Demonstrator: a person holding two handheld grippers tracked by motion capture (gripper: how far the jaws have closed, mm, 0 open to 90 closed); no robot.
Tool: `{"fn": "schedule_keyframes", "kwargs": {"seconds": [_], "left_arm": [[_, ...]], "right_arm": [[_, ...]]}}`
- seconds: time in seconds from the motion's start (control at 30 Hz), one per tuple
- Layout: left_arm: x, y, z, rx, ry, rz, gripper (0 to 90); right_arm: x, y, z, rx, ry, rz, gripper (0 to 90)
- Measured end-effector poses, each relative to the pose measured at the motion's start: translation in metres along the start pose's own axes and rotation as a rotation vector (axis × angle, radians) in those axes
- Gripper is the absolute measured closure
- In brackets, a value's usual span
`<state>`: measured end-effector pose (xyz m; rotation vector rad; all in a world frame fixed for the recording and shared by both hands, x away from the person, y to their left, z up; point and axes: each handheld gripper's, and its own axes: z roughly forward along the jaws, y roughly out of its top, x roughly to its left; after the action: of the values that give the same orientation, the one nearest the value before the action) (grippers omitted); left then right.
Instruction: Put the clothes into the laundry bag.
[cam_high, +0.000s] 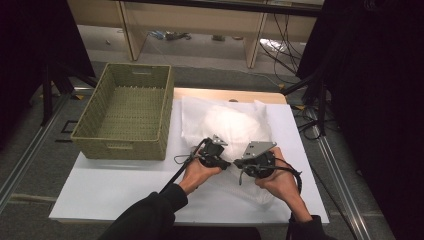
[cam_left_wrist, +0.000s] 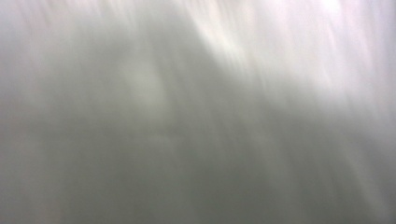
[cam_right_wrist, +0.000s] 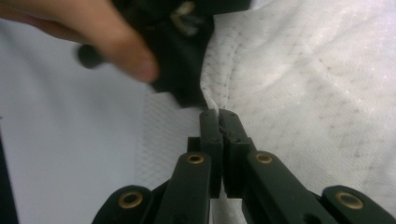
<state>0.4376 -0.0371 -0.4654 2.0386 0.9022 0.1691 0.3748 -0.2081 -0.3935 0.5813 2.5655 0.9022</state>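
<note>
A white, puffy fabric bag (cam_high: 235, 122) lies on the white table top (cam_high: 115, 185), right of the middle. Both hands hold their grippers at its near edge, tips almost meeting. My right gripper (cam_right_wrist: 218, 114) is shut on the bag's stitched edge (cam_right_wrist: 303, 79); in the high view this gripper (cam_high: 237, 163) points left. My left gripper (cam_high: 226, 164) points right at the same spot, and its black body (cam_right_wrist: 182, 60) and the hand's fingers (cam_right_wrist: 93, 32) lie just beyond my right jaws. The left gripper view is a blur of pale fabric (cam_left_wrist: 196, 112), so its jaws are hidden.
A green woven basket (cam_high: 127, 107) stands at the table's back left, with nothing visible inside. Black cables trail from both grippers toward the near edge. Dark stands and cables flank the table on the floor.
</note>
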Motion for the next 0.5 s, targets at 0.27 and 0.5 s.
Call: {"fn": "schedule_keyframes", "kwargs": {"seconds": [0.27,0.5], "left_arm": [[0.0,0.01,0.013,0.006,0.018,0.012,73.1],[0.004,0.004,-0.022,0.13,0.055,0.082,37.1]], "right_arm": [[0.001,0.002,-0.002,-0.001,0.022,-0.027,90.0],[0.0,-0.001,0.002,0.01,0.018,-0.029,90.0]]}}
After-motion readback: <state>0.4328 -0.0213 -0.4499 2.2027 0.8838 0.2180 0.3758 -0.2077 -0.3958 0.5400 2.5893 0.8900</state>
